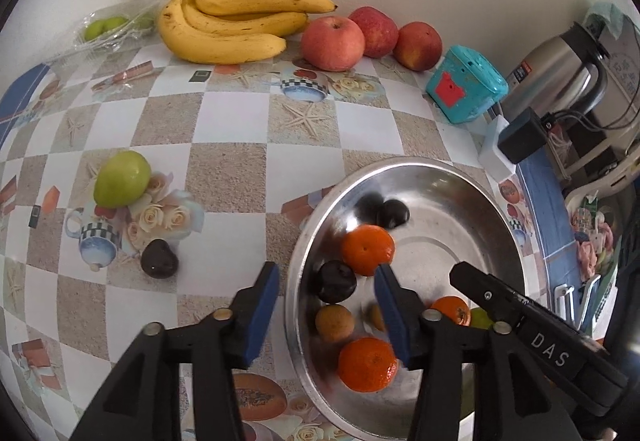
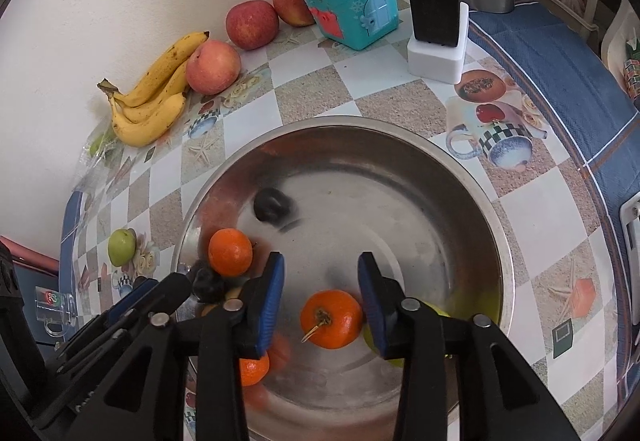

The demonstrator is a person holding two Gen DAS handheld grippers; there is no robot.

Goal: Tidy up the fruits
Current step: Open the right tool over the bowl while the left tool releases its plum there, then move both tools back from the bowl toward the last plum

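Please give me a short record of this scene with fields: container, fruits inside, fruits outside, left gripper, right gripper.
container: round steel basin on the checkered tablecloth
fruits inside: orange tangerines, dark plums
fruits outside: yellow banana bunch, three red apples, green pear, one dark plum
left gripper: open, holds nothing
right gripper: open above a tangerine, not touching

Your table [image 1: 224, 169] wears a checkered cloth. Along its back edge you have bagged green fruit [image 1: 105, 27], bananas [image 1: 224, 29], three apples [image 1: 334, 43] and a teal box [image 1: 466, 85]. A steel bowl [image 1: 496, 201] sits toward the right edge, a green fruit [image 1: 122, 179] and a dark fruit [image 1: 159, 259] left of it.
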